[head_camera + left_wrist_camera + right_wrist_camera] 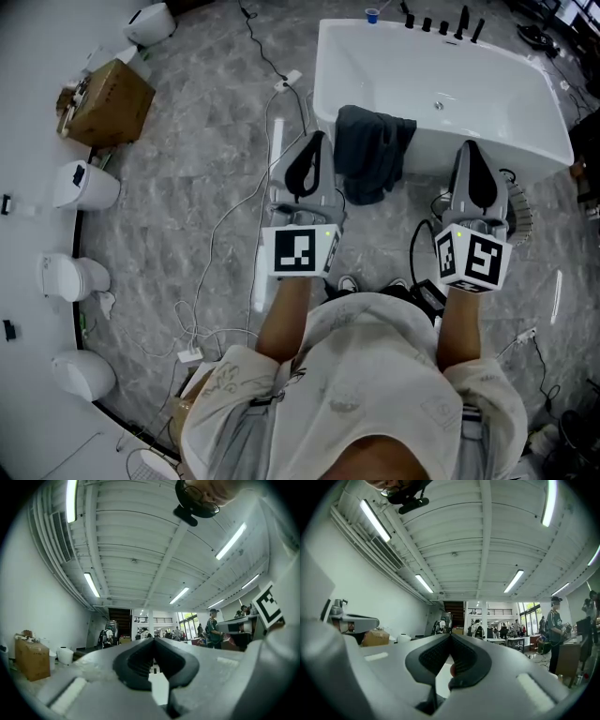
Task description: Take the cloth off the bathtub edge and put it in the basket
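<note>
Inspection from the remote station: the cloth point(373, 150) is draped over the near edge of the bathtub point(487, 84), toward the tub's left end, with most of it hanging down the outer wall in loose folds. It is dark, matt and woven-looking, against a glossy white tub with smooth, rounded rims. I judge it light, limp and not fragile. It should slide freely off the slick rim, but it will sag and trail once lifted. The soundest hold appears to be the bunched fold at the top of the rim, where several layers can be pinched together clear of the hard tub surface. The left gripper point(317, 141) sits just left of the cloth and short of it; its own view shows the ribbed black pads meeting at the tips with nothing between them. The right gripper point(468, 148) is off to the cloth's right, before the tub's near wall, its jaws likewise pressed together and empty. Both gripper views look slightly upward at the ceiling, so neither shows the cloth. Either pair of jaws must spread before any pinch. A wire-mesh object point(521, 220) beside the right gripper may be the basket; I cannot confirm it.
</note>
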